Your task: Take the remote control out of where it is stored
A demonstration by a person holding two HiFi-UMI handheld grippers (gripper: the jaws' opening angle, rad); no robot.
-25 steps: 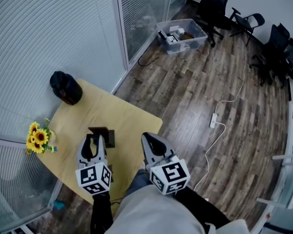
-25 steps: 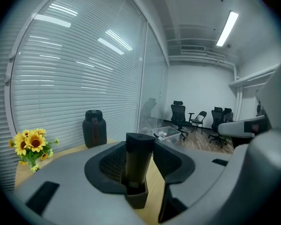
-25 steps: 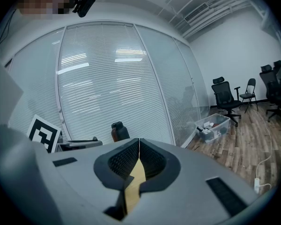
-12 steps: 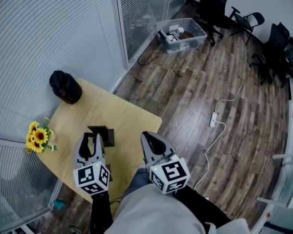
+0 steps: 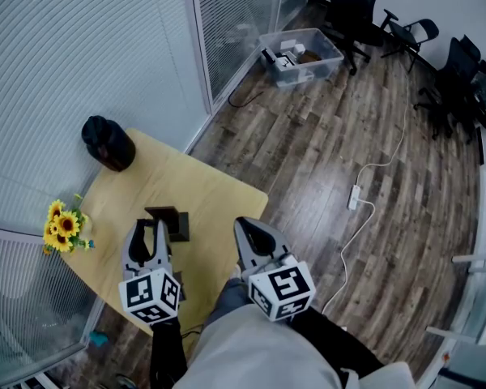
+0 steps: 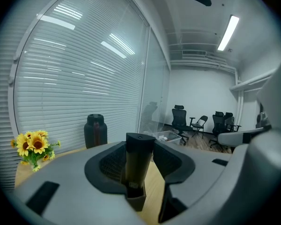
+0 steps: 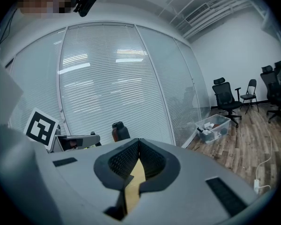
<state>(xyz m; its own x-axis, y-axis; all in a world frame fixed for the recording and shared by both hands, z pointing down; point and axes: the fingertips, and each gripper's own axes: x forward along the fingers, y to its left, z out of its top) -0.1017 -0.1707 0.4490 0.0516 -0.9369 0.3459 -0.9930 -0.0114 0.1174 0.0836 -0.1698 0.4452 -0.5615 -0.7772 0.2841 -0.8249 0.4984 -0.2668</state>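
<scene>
1. Change: barely any. In the head view my L claw [image 5: 149,237] has slid a touch toward me vs a sec ago, and the jaw gap is the same. My R claw [image 5: 245,232] hasn't budged. The remote [image 6: 139,161] hasn't shifted either.
2. Meaning for the task, as I judge it: the pull-out isn't started. I'm lined up and fine-tuning, not grabbing yet.
3. L claw state: jaws wide apart. The remote stands upright in line between them in the L gripper view, w/ table [image 5: 211,197] showing past its right side. The pads aren't pressing it. Can't tell if it's already inside my tips or just ahead of them.
4. Containers, L to R:
   - Flowers [image 5: 63,227] at the table's left edge. The vase is too small to make out.
   - Black jug [image 5: 107,144] at the far corner, cap on, contents hidden.
   - Dark holder [image 6: 136,201] mid-table, just past my L claw. The remote's lower end sits in it and most of its length sticks up above the rim.
5. R claw state: tips touching, nothing between them. It hovers near the table's near-right edge, apart from the holder.
6. Far right on the floor is a clear bin [image 5: 320,73], no lid, w/ small white and dark bits inside. It's well away from the table.
</scene>
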